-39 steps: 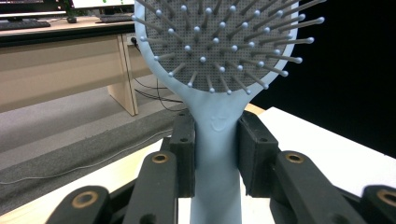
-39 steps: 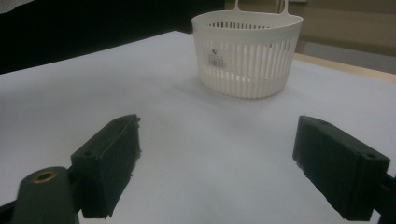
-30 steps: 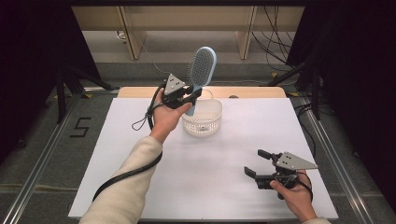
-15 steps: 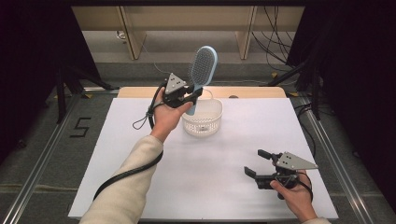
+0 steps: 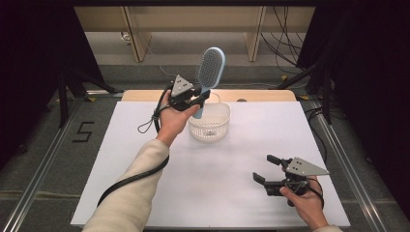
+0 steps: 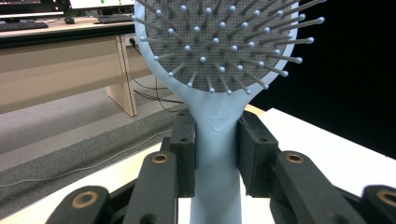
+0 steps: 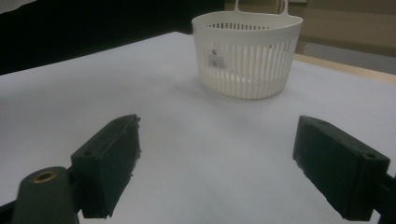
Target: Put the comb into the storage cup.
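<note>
While the white basket (image 5: 209, 123) sits on the table (image 5: 116, 145), the left gripper (image 5: 198, 98) is clamped on the handle of a pale blue hairbrush (image 5: 211, 68), holding it upright just above the basket's far left rim, bristles toward the person. Well to the basket's near right, the right gripper (image 5: 265, 169) rests low with its jaws spread wide, nothing between them.
</note>
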